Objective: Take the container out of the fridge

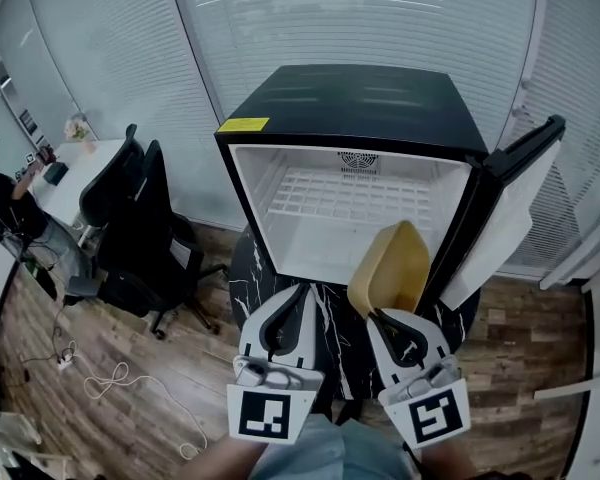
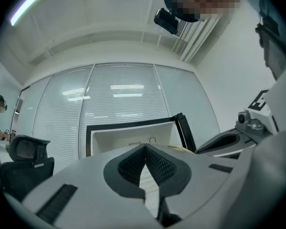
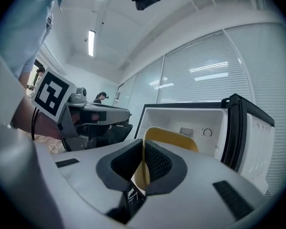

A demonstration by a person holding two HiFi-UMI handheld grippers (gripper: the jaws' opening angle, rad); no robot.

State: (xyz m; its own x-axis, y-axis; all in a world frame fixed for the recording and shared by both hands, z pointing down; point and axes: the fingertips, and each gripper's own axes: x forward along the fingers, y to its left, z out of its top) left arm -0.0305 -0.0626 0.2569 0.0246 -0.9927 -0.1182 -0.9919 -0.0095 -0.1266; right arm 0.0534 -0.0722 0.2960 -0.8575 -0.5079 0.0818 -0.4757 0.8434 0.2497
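One-handed, pinching the yellow container (image 1: 392,268) by its thin wall with the right gripper (image 1: 380,315), squeezing the rim from both sides. Holding it steeply tilted, already outside and just in front of the open fridge (image 1: 352,108), above the black marbled table (image 1: 242,273). Keeping the left gripper (image 1: 301,290) alongside, closed tip to tip on nothing. Leaving the white fridge cavity bare behind, and its door (image 1: 515,198) swung wide at right. Working near two black office chairs (image 1: 140,208), with a person (image 1: 5,203) sitting at a desk well off to the left. Risking, by this reckoning, a slip: gripping only one edge of a tilted tub and possibly letting it pivot or drop at any jolt. Risking too a knock against the nearby door edge while carrying the container away, given so little room on that side.
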